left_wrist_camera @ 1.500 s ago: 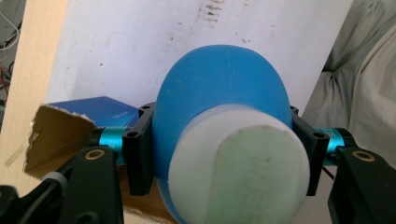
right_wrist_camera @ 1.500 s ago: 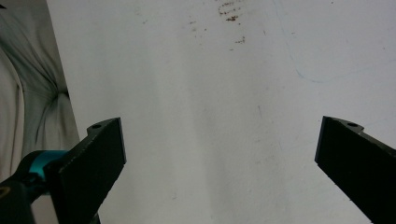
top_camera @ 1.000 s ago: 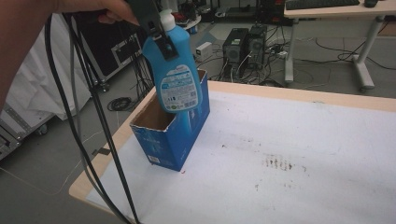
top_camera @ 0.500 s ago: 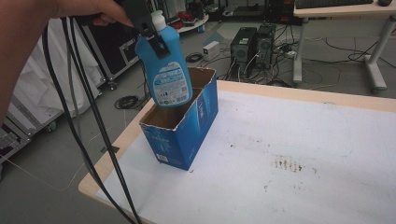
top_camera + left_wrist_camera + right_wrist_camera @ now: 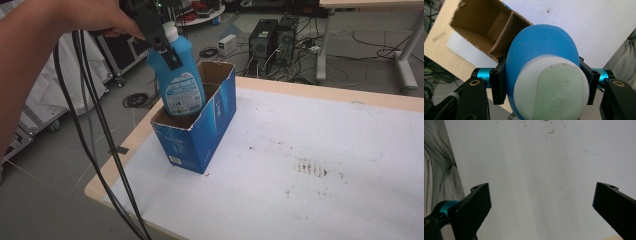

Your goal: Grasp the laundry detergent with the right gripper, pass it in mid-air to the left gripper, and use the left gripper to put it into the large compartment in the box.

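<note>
A blue bottle (image 5: 179, 80) with a white cap and a printed label hangs tilted, its lower end inside the open top of a blue cardboard box (image 5: 210, 125). My left gripper (image 5: 159, 37) is shut on the bottle's neck, held by a hand at the upper left. In the left gripper view the bottle (image 5: 541, 62) with its white cap sits squeezed between the two black jaws, and the box (image 5: 486, 27) with its brown inside and a divider lies below. My right gripper (image 5: 541, 207) stands open over the white table surface (image 5: 536, 157), nothing between its jaws.
The box stands near the table's (image 5: 325, 150) left edge, on a white sheet with dark smudges (image 5: 312, 167). Black cables (image 5: 100, 145) trail down from the left gripper at the left. Beyond the table, computer towers (image 5: 272, 37) and cords lie on the floor. Grey cloth (image 5: 439, 162) borders the right gripper view.
The left gripper has carried the bottle down, from above the box's rim to partly inside its open top. The bottle leans more.
</note>
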